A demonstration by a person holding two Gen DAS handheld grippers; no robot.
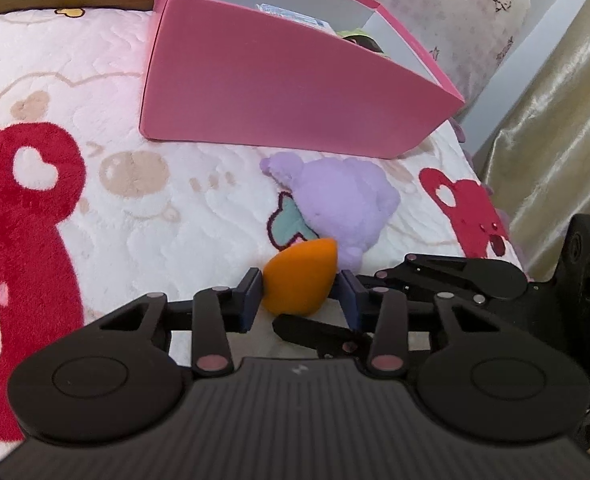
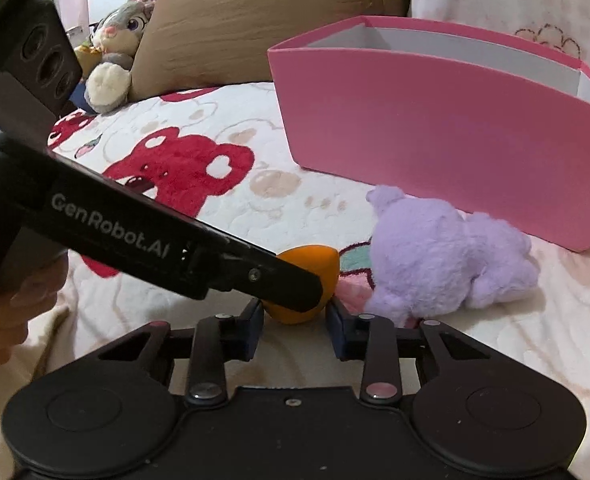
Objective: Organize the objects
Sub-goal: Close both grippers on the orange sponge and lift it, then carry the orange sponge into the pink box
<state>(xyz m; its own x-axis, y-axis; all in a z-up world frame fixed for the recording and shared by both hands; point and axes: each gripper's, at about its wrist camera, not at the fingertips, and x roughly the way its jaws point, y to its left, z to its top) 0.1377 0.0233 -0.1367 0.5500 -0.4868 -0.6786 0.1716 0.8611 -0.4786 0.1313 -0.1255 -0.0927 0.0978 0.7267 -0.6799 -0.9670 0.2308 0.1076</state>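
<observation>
An orange teardrop-shaped sponge [image 1: 299, 278] sits between the fingers of my left gripper [image 1: 301, 292], which is shut on it just above the blanket. It also shows in the right wrist view [image 2: 319, 260], partly hidden by the left gripper's body crossing from the left. My right gripper [image 2: 295, 320] is beside the same sponge with its jaws around its lower end; whether the pads touch it is unclear. A purple plush toy [image 1: 341, 204] [image 2: 439, 256] lies just beyond. A pink box [image 1: 279, 92] [image 2: 435, 136] stands behind it.
The white blanket [image 1: 135, 208] with red bear prints covers the bed. The box holds a blue packet [image 1: 291, 16] and a green-black item [image 1: 361, 40]. A grey bunny plush [image 2: 115, 52] and a brown pillow [image 2: 255, 20] lie at the back left. A gold curtain [image 1: 555, 120] hangs right.
</observation>
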